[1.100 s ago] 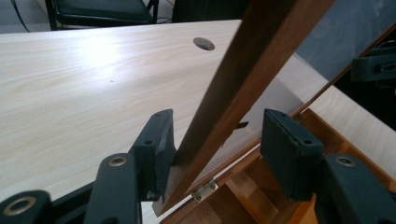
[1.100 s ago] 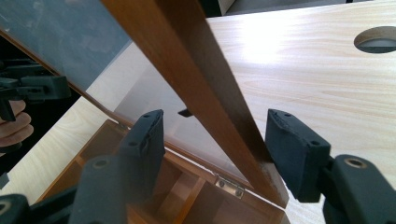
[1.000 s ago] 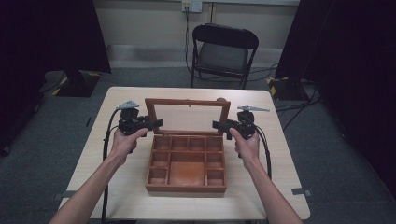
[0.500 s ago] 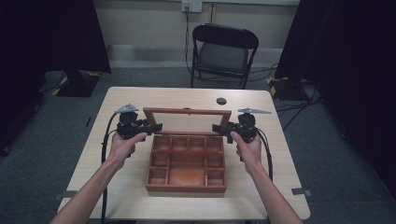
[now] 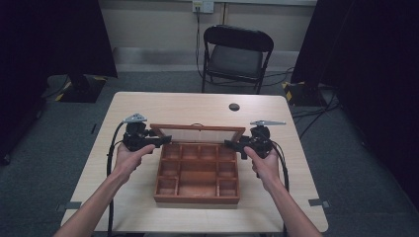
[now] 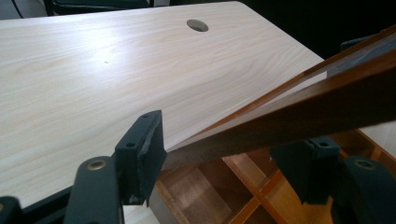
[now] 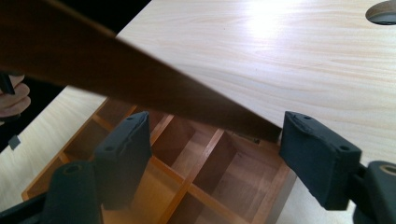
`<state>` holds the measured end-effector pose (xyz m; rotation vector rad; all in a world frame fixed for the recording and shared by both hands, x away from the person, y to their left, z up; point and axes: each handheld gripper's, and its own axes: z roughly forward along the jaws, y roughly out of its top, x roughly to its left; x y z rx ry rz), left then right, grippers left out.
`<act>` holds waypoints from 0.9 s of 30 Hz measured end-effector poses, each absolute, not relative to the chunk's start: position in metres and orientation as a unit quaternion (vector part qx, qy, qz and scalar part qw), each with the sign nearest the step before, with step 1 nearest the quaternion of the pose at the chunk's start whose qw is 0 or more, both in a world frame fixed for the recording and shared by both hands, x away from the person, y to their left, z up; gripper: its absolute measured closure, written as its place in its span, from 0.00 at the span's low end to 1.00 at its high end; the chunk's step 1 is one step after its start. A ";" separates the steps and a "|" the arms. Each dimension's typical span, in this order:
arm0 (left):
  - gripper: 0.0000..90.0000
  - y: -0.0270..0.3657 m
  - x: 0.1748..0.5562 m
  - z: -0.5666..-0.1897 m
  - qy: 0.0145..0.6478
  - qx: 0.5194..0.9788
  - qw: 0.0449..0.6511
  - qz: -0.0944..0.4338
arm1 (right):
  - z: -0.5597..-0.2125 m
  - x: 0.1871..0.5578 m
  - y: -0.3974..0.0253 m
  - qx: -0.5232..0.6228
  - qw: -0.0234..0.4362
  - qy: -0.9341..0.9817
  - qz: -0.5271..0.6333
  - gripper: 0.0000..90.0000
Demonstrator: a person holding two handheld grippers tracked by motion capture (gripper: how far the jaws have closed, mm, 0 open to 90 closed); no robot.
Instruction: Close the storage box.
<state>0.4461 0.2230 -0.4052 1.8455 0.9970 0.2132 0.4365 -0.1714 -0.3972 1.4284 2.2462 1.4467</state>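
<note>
Left gripper (image 5: 157,141) and right gripper (image 5: 232,144), both spread open, flank the brown glass-paned wooden lid (image 5: 197,133); I'd move both sides evenly.

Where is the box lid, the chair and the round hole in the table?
Box lid (image 5: 197,133), high view, on its pale middle panel.
Chair (image 5: 233,60), high view, on the seat.
Round hole (image 5: 234,106), high view, its dark centre, in the table (image 5: 163,106).

A reddish-brown wooden box (image 5: 197,172) with a darker brown lid frame (image 5: 197,131) sits at the frame's centre on a pale, fine-grained wood table (image 5: 163,106) (one dark round hole (image 5: 234,106) at upper right), flanked by black grippers, above grey carpet (image 5: 49,143) and a black chair (image 5: 236,54).
</note>
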 end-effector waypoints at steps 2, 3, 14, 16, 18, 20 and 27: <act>0.38 0.224 0.444 -0.406 0.409 0.764 0.492 0.084 | -0.396 0.434 -0.172 0.468 0.058 0.739 0.482 0.27; 0.37 0.224 0.443 -0.407 0.406 0.767 0.490 0.084 | -0.396 0.433 -0.172 0.466 0.059 0.739 0.483 0.27; 0.36 0.225 0.425 -0.415 0.410 0.766 0.486 0.093 | -0.401 0.422 -0.164 0.471 0.066 0.750 0.460 0.20; 0.36 0.227 0.425 -0.416 0.413 0.764 0.487 0.089 | -0.403 0.421 -0.163 0.473 0.067 0.748 0.461 0.19; 0.36 0.228 0.426 -0.418 0.416 0.762 0.490 0.079 | -0.404 0.421 -0.162 0.475 0.065 0.748 0.458 0.16; 0.36 0.226 0.426 -0.419 0.416 0.762 0.491 0.079 | -0.405 0.420 -0.161 0.476 0.067 0.750 0.455 0.16; 0.36 0.227 0.427 -0.419 0.411 0.767 0.486 0.082 | -0.410 0.413 -0.165 0.471 0.051 0.758 0.449 0.22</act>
